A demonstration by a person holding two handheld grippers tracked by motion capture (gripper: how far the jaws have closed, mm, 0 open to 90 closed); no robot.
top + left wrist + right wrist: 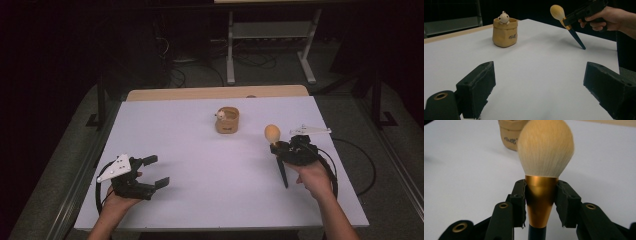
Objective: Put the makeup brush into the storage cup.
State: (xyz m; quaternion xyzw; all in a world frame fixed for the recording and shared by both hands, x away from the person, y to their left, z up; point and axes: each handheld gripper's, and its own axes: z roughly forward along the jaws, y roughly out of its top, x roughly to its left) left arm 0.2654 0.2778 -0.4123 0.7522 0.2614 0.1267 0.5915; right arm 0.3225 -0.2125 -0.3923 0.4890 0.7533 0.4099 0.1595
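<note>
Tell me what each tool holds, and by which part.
The right tool grips the brush by its gold ferrule, just under the bristles. The left tool is open and holds nothing.

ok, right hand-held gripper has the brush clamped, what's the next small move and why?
Probably carry the gold-ferruled, dark-handled makeup brush up and over toward the tan bag-shaped ceramic pot. The right hand-held gripper is shut on the ferrule, bristles up and handle tip down near the white table, and the pot's mouth looks open beside its small figurine.
</note>
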